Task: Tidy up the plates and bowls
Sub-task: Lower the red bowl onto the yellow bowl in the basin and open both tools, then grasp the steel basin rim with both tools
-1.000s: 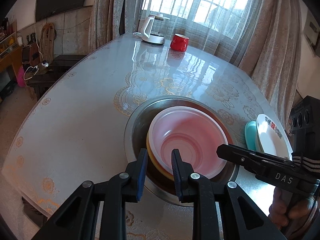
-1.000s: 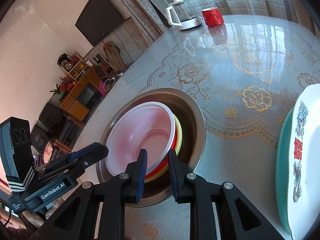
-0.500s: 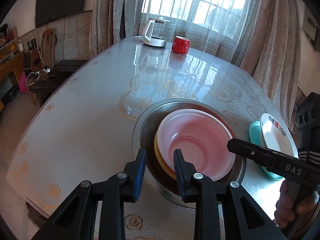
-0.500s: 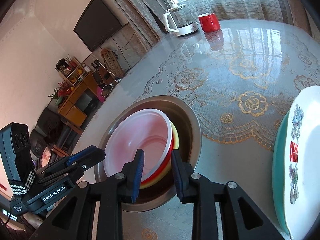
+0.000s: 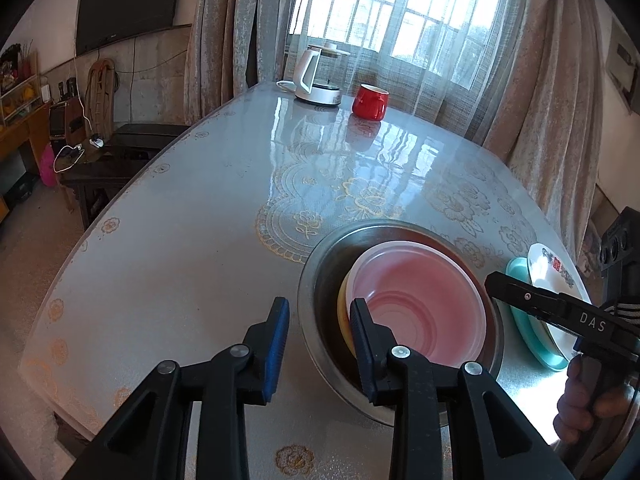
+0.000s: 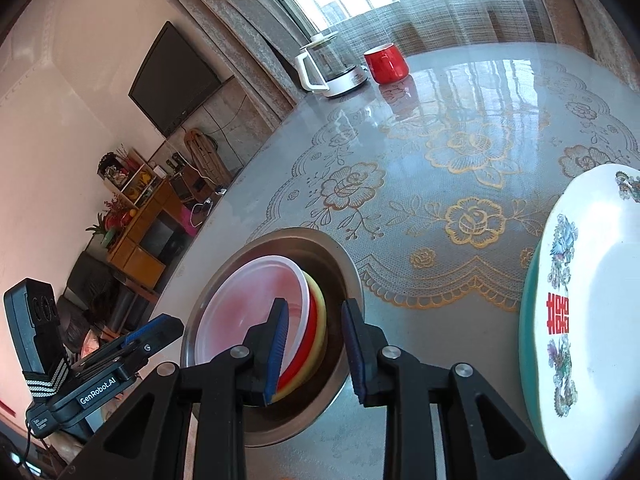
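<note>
A translucent pink bowl (image 5: pixel 416 312) sits nested on red and yellow bowls (image 6: pixel 316 340) inside a steel basin (image 5: pixel 320 320) on the lace-patterned table (image 5: pixel 180 280). A white decorated plate (image 6: pixel 592 320) rests on a teal plate (image 5: pixel 528 328) just beside the basin. The left gripper (image 5: pixel 320 344) is open, straddling the basin's rim. The right gripper (image 6: pixel 314 350) is open, holding nothing.

Daylight pours through a barred window (image 5: pixel 400 12) with sheer curtains (image 5: pixel 532 80); a dark television (image 5: pixel 124 4) hangs on the pale wall beside a wooden shelf unit (image 6: pixel 140 216).
</note>
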A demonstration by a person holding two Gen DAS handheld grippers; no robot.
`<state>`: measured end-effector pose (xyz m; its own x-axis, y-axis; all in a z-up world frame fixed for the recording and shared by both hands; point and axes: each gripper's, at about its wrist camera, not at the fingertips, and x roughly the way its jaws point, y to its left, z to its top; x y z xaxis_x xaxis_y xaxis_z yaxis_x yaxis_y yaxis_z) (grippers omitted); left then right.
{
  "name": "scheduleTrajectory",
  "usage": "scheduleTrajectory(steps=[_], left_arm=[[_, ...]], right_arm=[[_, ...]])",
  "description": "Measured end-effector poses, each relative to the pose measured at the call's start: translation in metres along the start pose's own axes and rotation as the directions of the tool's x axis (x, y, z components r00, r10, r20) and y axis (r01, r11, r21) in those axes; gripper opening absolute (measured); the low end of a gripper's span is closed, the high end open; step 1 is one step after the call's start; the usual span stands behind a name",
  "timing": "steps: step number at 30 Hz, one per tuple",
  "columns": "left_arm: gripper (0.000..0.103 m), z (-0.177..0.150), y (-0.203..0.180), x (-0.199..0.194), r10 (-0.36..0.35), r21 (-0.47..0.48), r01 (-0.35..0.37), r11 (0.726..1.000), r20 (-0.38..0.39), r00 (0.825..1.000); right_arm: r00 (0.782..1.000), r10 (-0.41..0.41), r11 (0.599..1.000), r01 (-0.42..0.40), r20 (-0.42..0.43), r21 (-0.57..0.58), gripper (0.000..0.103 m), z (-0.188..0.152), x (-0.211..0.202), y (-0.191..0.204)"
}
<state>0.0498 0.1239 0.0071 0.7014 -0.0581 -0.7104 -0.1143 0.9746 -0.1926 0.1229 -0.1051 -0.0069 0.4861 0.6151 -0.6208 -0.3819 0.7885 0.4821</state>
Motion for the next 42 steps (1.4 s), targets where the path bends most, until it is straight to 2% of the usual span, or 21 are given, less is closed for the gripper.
scheduleTrajectory(steps=[7,13,22,32,37,42], left_arm=[[0.032,0.005,0.014,0.004,0.017,-0.020,-0.017,1.000,0.010,1.000],[0.035,0.006,0.020,0.009,0.018,-0.023,-0.018,1.000,0.005,1.000],[0.034,0.002,0.016,0.019,0.013,0.023,-0.013,1.000,-0.010,1.000],[0.034,0.000,0.013,0.031,0.005,0.060,-0.003,0.998,-0.027,1.000],[0.031,0.001,0.014,0.039,-0.023,0.056,0.025,0.998,-0.042,0.999],[0.028,0.000,0.020,0.045,-0.091,0.023,0.092,0.995,-0.051,0.995]], right_arm=[[0.999,-0.029,0.999,0.028,0.023,0.040,0.027,0.001,-0.002,-0.005],[0.999,-0.043,0.997,0.044,-0.010,0.056,0.027,-0.003,0.004,-0.010],[0.994,-0.099,0.994,0.101,-0.052,0.034,0.027,-0.010,0.016,-0.008],[0.992,-0.115,0.991,0.118,-0.060,0.058,0.027,-0.014,0.019,-0.012],[0.988,-0.137,0.990,0.139,-0.064,0.026,0.027,-0.016,0.022,-0.007],[0.988,-0.139,0.990,0.141,-0.065,0.017,0.027,-0.015,0.023,-0.007]])
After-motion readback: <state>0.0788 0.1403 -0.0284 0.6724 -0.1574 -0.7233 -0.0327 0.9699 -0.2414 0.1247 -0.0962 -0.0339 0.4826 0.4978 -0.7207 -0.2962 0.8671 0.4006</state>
